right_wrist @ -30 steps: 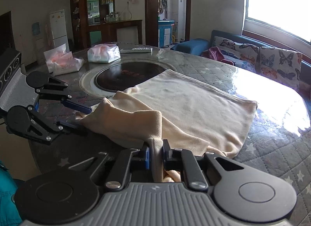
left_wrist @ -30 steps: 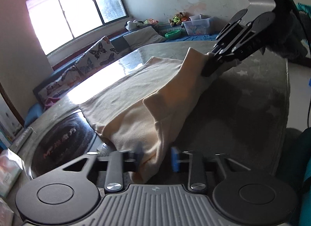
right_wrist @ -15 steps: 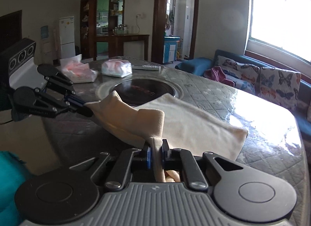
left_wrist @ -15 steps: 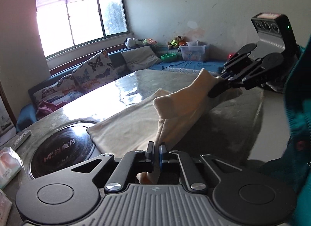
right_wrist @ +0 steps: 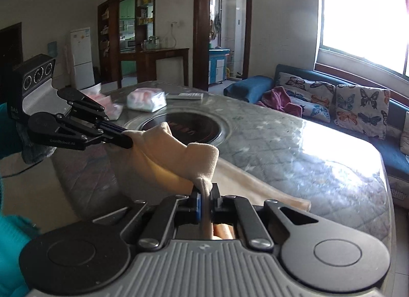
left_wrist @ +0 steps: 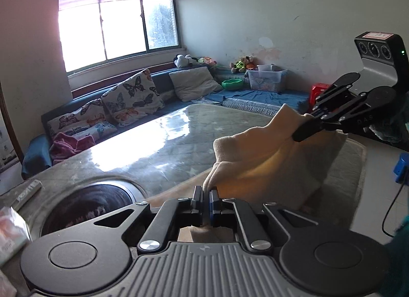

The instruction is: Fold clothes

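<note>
Currently both the left gripper (left_wrist: 206, 203) and right gripper (right_wrist: 205, 203) are clamped onto the cream garment (right_wrist: 168, 159), lifted over the table (right_wrist: 294, 148); soft, light, saggy, so edges/corners look like the best hold.

daylight floods from the overexposed window (left_wrist: 112, 31), throwing white glare across the glossy surface (right_wrist: 319, 148). fisheye bending warps the edges; slight motion blur softens the near corners.
</note>
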`<state>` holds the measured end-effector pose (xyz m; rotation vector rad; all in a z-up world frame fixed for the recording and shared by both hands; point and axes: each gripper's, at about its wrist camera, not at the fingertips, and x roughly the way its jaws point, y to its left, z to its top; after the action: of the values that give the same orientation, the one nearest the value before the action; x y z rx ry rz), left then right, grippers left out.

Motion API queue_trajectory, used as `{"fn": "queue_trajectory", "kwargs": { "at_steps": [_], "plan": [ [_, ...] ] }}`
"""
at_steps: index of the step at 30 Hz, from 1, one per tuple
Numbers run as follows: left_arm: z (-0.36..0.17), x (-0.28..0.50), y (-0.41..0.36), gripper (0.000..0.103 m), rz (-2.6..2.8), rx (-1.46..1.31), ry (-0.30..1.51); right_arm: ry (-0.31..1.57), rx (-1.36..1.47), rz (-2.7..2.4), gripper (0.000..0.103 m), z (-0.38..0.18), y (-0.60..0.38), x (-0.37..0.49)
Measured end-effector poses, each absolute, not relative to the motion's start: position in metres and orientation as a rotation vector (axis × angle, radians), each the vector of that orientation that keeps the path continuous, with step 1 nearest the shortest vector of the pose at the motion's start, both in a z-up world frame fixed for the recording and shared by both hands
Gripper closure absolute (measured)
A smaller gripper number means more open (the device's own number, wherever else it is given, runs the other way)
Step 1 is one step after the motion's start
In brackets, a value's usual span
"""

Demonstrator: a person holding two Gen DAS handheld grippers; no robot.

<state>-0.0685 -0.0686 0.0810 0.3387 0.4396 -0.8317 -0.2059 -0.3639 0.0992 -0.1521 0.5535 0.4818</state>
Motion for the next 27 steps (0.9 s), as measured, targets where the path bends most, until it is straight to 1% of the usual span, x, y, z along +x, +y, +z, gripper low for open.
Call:
{"fn": "queue_trajectory", "kwargs": {
  "at_steps": [6,10,11,12,13,15,18,23,27],
  "plan": [
    [0.063,0.002,-0.104,0.098,-0.77,0.361,0.488,0.597,-0.139,0.427,0.098,0.091,-0.378,-0.13],
    [0.038,0.04,-0.122,0.097,-0.73,0.351,0.566,0.655,-0.111,0.397,0.098,0.068,-0.384,-0.088],
    [0.031,0.046,-0.123,0.097,-0.715,0.347,0.585,0.674,-0.096,0.376,0.096,0.058,-0.385,-0.079],
    [0.025,0.052,-0.124,0.095,-0.699,0.342,0.603,0.694,-0.08,0.351,0.095,0.048,-0.386,-0.069],
    [0.02,0.055,-0.124,0.092,-0.683,0.336,0.616,0.703,-0.066,0.343,0.094,0.04,-0.387,-0.065],
    [0.017,0.058,-0.121,0.09,-0.657,0.317,0.626,0.703,-0.043,0.31,0.091,0.032,-0.391,-0.066],
    [0.027,0.057,-0.116,0.089,-0.632,0.287,0.613,0.684,-0.014,0.256,0.087,0.03,-0.398,-0.075],
    [0.049,0.042,-0.122,0.089,-0.686,0.219,0.581,0.644,0.011,0.247,0.086,0.037,-0.402,-0.076],
    [0.048,0.037,-0.145,0.089,-0.749,0.217,0.603,0.659,0.011,0.297,0.086,0.034,-0.389,-0.065]
  ]
}}
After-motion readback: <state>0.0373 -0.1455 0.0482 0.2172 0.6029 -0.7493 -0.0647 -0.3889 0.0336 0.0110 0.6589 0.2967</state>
